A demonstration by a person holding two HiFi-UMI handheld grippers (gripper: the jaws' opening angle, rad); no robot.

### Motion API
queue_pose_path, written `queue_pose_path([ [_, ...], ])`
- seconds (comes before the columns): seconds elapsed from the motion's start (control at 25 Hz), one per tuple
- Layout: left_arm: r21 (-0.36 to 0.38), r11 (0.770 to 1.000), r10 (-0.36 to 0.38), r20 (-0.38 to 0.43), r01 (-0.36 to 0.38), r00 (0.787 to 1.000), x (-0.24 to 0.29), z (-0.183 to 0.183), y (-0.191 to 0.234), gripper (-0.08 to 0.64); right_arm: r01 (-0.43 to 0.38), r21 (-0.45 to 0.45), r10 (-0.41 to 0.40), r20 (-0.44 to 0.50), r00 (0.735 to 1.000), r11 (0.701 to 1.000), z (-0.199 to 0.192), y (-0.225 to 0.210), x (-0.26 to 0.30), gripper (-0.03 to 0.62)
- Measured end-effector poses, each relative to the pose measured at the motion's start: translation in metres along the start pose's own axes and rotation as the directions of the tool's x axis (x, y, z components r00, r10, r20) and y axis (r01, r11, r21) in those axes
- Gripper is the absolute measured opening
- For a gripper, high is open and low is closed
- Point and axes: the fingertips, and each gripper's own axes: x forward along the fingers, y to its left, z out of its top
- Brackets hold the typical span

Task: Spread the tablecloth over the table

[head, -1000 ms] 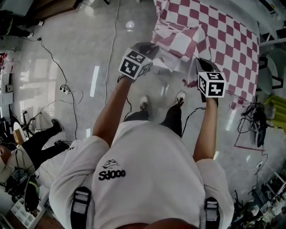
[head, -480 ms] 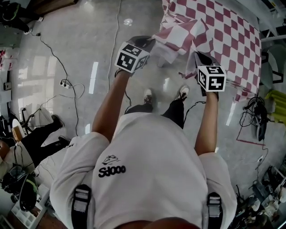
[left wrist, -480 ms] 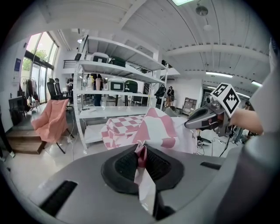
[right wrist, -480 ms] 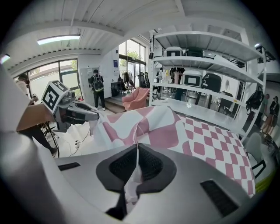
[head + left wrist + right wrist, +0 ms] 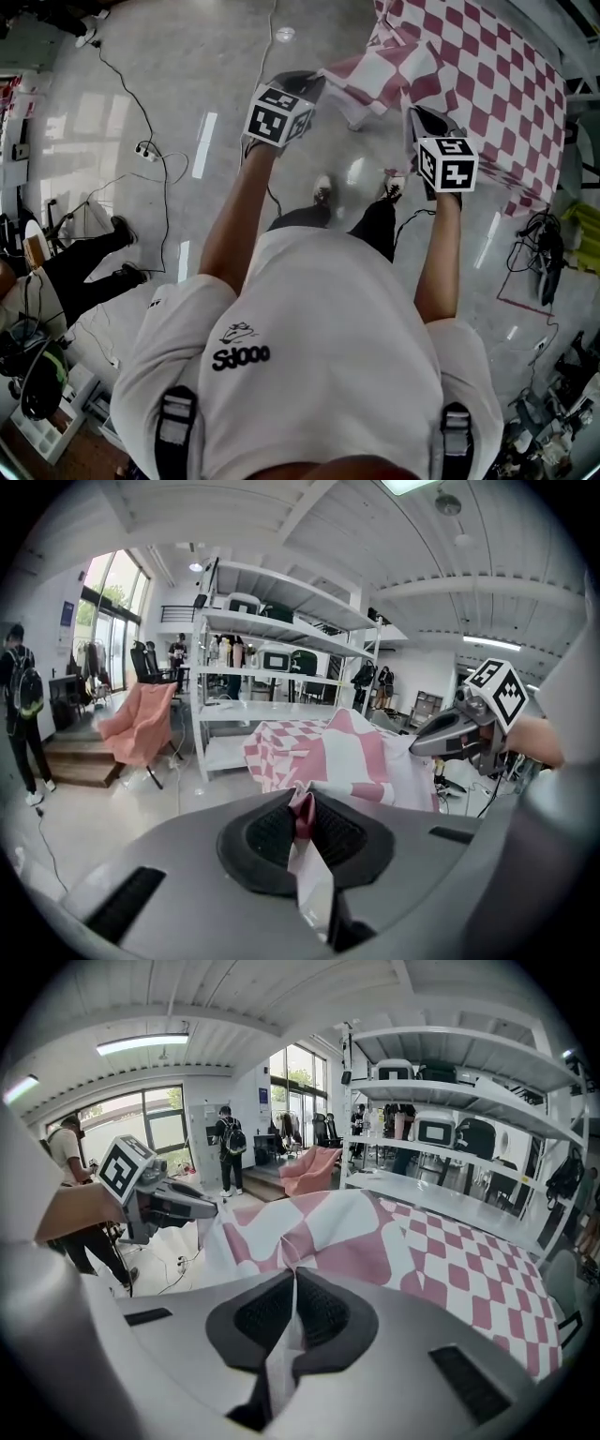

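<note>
A red-and-white checked tablecloth [image 5: 487, 75] lies over the table at the upper right of the head view, and its near edge is lifted off it toward me. My left gripper [image 5: 314, 82] is shut on a bunched corner of the tablecloth [image 5: 347, 757], and a fold of fabric is pinched between the pads of the left gripper [image 5: 303, 810]. My right gripper [image 5: 417, 117] is shut on the same edge further right. Thin white cloth runs between the closed jaws of the right gripper [image 5: 294, 1302], and the tablecloth [image 5: 441, 1260] stretches ahead of it. Both grippers are held over the floor, about level with each other.
Cables and a power strip [image 5: 150, 150] trail over the glossy floor at left. A seated person's legs [image 5: 94, 262] are at the far left. White shelving [image 5: 281, 667] stands behind the table, with a pink chair [image 5: 141, 728] beside it. More cables and clutter [image 5: 544, 244] lie at the right.
Both grippers have moved across the floor with the cloth edge still pinched. The table and cloth now sit further toward the upper right of the head view. My feet have stepped too.
</note>
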Motion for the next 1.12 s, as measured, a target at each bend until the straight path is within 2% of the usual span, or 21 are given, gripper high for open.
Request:
queue_pose_path([
  [0.32, -0.055, 0.996, 0.072, -0.036, -0.074, 0.997, -0.030, -0.037, 0.027, 0.046, -0.043, -0.004, 0.042, -0.037, 0.998, 0.999, -0.014, 0.034, 0.013, 0.023],
  [0.52, -0.092, 0.988, 0.116, -0.100, -0.126, 0.988, -0.034, -0.065, 0.040, 0.046, -0.064, -0.003, 0.064, -0.056, 0.996, 0.998, -0.023, 0.044, 0.019, 0.023],
  [0.88, -0.155, 0.975, 0.136, -0.159, -0.160, 0.978, -0.036, -0.111, 0.041, 0.046, -0.100, -0.028, 0.098, -0.062, 0.993, 0.995, -0.043, 0.058, 0.025, 0.023],
  [1.12, -0.163, 0.971, 0.147, -0.182, -0.177, 0.972, -0.049, -0.138, 0.017, 0.046, -0.115, -0.086, 0.111, -0.055, 0.992, 0.990, -0.060, 0.071, 0.012, 0.023],
])
